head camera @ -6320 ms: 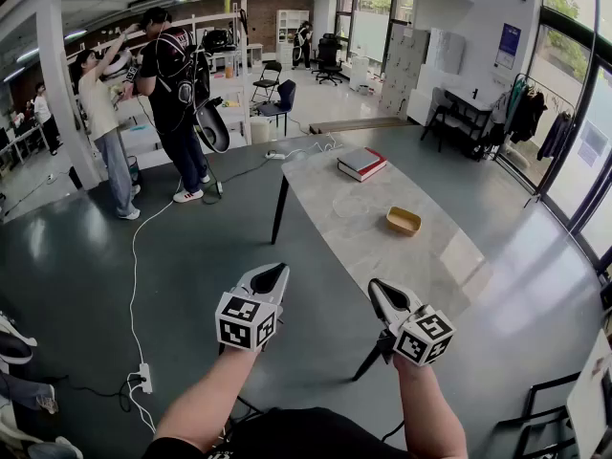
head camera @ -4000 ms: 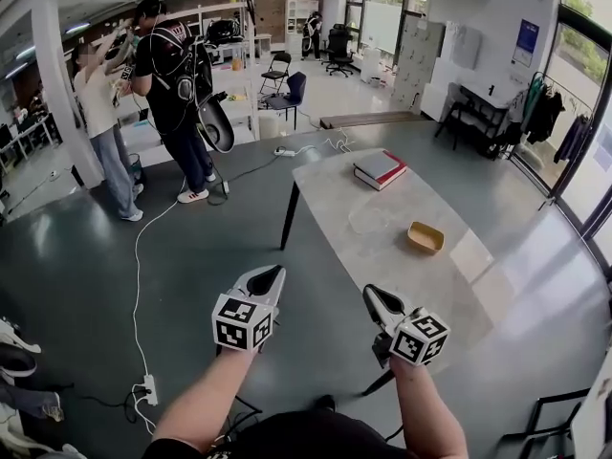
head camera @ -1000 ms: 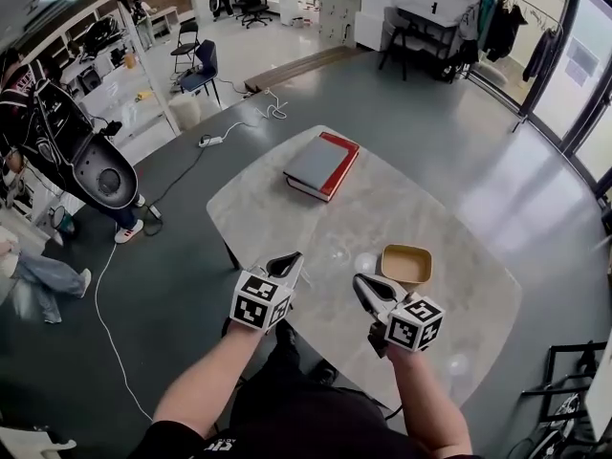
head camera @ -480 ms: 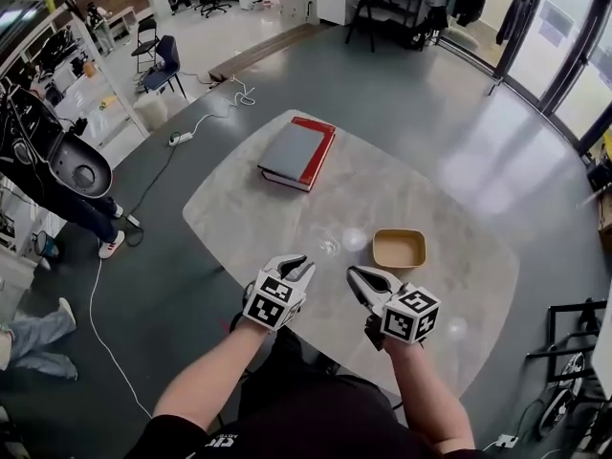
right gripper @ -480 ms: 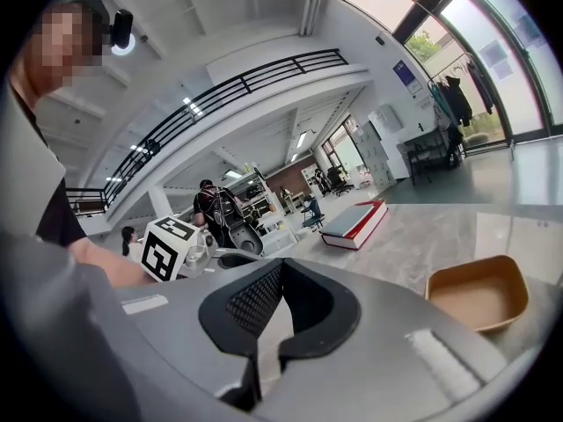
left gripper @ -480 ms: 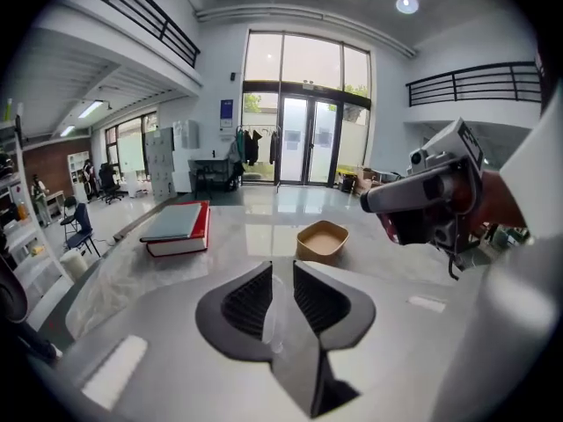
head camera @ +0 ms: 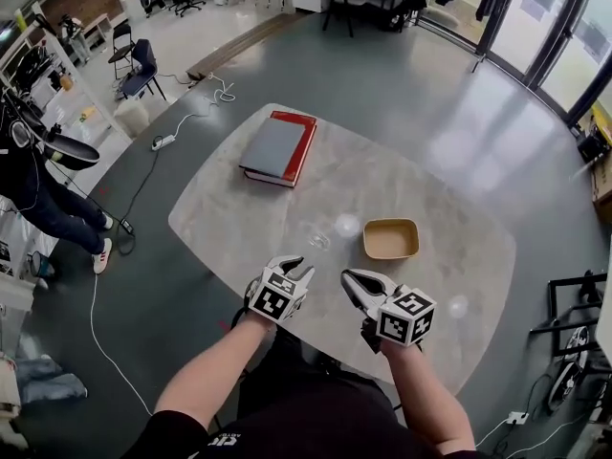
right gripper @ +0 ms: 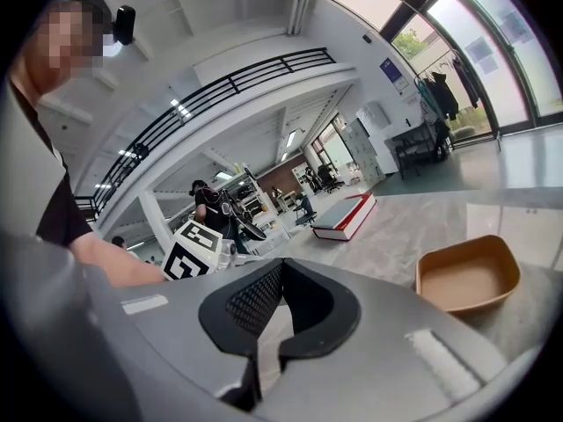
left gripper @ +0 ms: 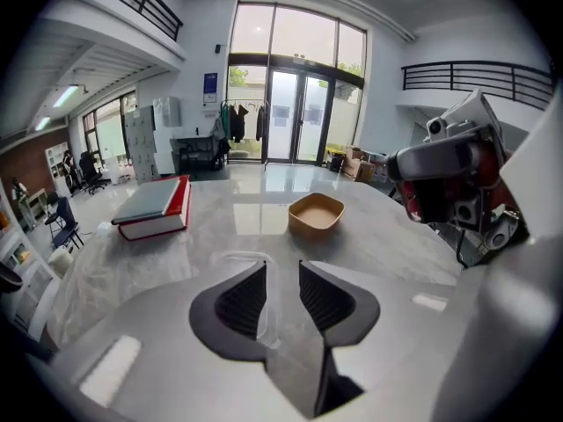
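So both grippers hang low over the near edge of a marble-look worktop (head camera: 239, 208), in the lower middle of the head view. The left claw (head camera: 289, 264) is spread a little, with a narrow gap between its two dark pads, and nothing is pinched in there. Just ahead of it, lying flat on the worktop, there's a see-through plastic thing (head camera: 316, 240). In the left gripper view its clear outline shows right past the pad tips, but I honestly can't tell what it is or whether the claw touches it. The right claw (head camera: 346, 275) sits to the right of the left one, and in the right gripper view its tips are pressed together with nothing between them. The closest thing to it is a shallow tan tray (head camera: 390, 240), sitting just up and to the right of it near the middle of the frame, apart from the claw and with nothing in it. Further back on the worktop, toward the upper middle, there's a closed book (head camera: 275, 149) with a grey cover and red spine, lying flat and well apart from the tray. Off the worktop at the left edge a person in dark clothes (head camera: 38, 194) stands on the grey floor, and a white power strip (head camera: 163, 142) lies on the floor nearby.
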